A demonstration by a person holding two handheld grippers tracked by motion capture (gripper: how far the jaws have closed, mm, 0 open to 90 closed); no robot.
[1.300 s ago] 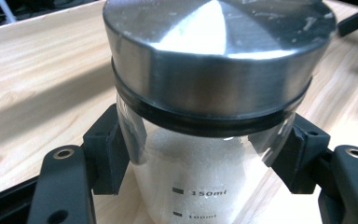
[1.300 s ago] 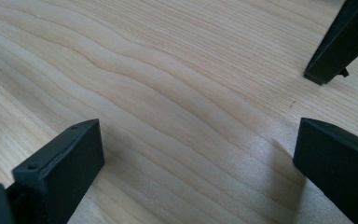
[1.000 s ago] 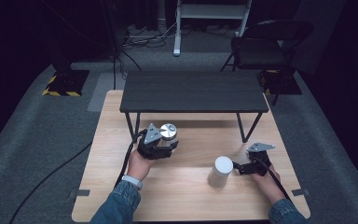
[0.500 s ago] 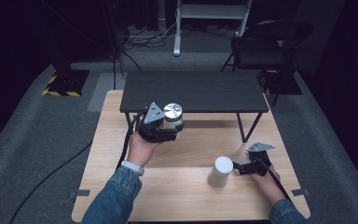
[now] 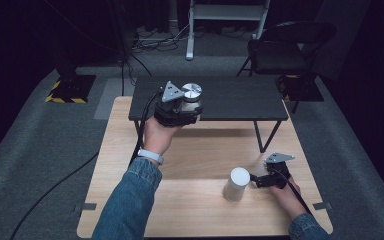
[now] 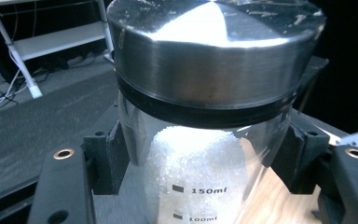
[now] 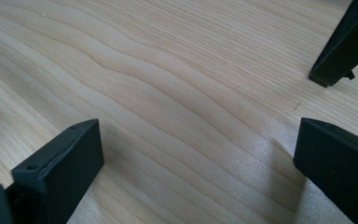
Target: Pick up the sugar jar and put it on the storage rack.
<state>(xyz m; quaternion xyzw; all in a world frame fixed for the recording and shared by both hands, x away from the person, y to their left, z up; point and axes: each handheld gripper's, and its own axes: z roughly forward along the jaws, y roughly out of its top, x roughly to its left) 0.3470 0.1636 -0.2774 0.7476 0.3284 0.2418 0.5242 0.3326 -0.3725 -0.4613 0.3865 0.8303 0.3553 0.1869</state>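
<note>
A glass jar [image 5: 192, 100] with a brushed metal lid [image 6: 214, 51] holds white granules and bears volume marks. My left gripper [image 5: 190, 107] is shut on its glass body, and its fingers [image 6: 105, 158] press both sides just under the lid. It holds the jar upright in the air over the front edge of the low black table [image 5: 240, 100]. My right gripper [image 5: 254, 179] rests on the wooden table [image 5: 195, 210] at the right. It is open, with bare wood between its fingers [image 7: 60, 163]. A white cylinder [image 5: 237, 183] stands just to its left.
The low black table stands on the far half of the wooden table; one of its legs [image 7: 342, 44] is ahead of the right gripper. A black chair [image 5: 285, 47] and cables lie on the floor beyond. A black cable trails from the left gripper.
The left hand has lifted the jar from just above the wooden table up and away, to the black table's front edge. The right gripper and white cylinder have not moved.
</note>
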